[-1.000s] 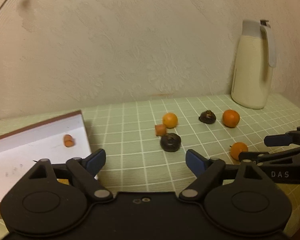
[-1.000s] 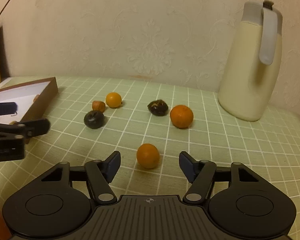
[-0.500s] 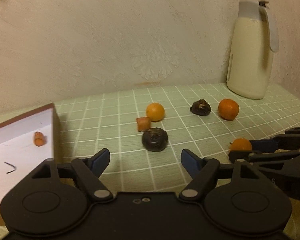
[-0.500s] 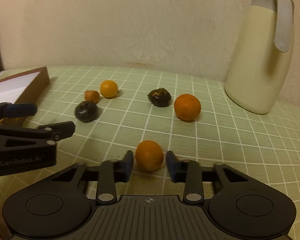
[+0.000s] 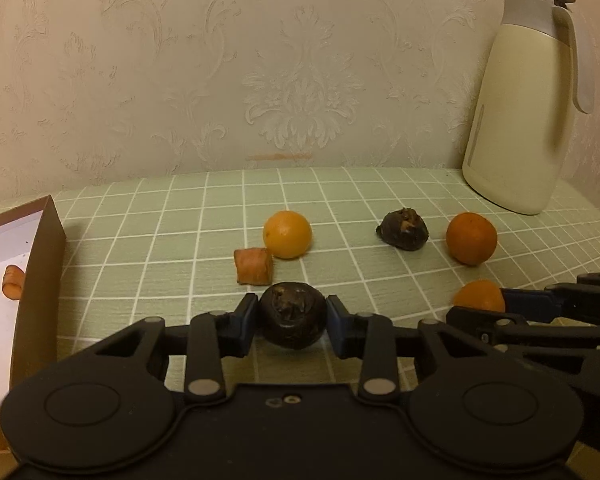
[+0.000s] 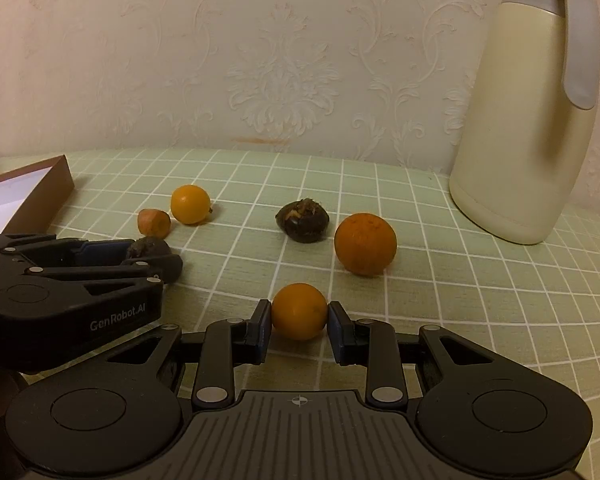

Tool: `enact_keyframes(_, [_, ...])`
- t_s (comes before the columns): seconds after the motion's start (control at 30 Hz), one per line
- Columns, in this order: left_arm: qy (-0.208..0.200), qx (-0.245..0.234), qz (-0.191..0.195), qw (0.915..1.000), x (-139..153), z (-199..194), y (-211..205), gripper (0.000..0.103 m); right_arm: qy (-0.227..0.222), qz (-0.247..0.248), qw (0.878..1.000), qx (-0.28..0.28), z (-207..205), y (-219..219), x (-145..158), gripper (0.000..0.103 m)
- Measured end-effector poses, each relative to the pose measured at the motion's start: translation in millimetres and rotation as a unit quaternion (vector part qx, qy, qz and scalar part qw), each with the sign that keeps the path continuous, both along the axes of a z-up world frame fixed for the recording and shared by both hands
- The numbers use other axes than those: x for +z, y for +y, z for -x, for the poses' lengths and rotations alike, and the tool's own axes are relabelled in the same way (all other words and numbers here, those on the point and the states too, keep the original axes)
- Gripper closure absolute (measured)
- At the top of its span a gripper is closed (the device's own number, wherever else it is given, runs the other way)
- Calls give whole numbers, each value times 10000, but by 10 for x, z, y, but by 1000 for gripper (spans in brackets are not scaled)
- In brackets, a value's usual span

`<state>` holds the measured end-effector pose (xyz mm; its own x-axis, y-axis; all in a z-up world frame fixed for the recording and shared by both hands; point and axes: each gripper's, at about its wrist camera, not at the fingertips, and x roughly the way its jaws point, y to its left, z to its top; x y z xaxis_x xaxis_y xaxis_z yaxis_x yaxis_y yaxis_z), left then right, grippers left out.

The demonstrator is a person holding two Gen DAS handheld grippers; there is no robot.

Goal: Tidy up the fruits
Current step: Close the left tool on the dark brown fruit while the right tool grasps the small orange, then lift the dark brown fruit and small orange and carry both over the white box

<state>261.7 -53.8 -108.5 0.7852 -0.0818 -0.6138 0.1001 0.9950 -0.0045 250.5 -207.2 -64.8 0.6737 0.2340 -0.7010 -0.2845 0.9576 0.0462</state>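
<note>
I am counting three orange fruits, two dark fruits, one loose carrot chunk [image 5: 253, 266], one box [image 5: 40, 276] and one cream jug [image 5: 524, 120] on the green checked surface [image 5: 160, 240]. My left gripper [image 5: 292, 320] is closing its fingers [image 5: 246, 320] on the near dark fruit [image 5: 292, 320], both pads touching its sides. My right gripper [image 6: 299, 312] is clamping the small orange fruit [image 6: 299, 312] between its fingers [image 6: 262, 324].

Against a second ago: both pairs of fingers were standing wide apart with nothing between them, and the dark fruit was lying well ahead of the left pair. Both views are now sitting lower and nearer the fruit.

The held dark fruit is looking round, wrinkled and brown-black, resting on the surface just in front of the carrot chunk. The yellow-orange fruit [image 5: 287, 234], far dark fruit [image 5: 403, 227] and large orange fruit [image 5: 471, 238] are lying loose behind. The box is holding another carrot piece [image 5: 12, 286].
</note>
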Motion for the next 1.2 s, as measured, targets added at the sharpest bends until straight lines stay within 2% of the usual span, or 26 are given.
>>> enact_keyframes(0.47, [525,-122,-57,9985,161,424,34,77,395,205,9990,66,235,-27,72,73])
enact_keyframes(0.73, [176,-80,-78,9998,424,896,34,77,175,234,9990,335,591,-12,318,73])
enact_keyframes(0.93, [-235,-128,-190,9995,584,1412,40,77,-249,11,9977,636,962,71,661,73])
enact_keyframes(1.2, [-493,166,-148,9985,727,1899,272,77,-506,-199,9936,990,1415,173,911,73])
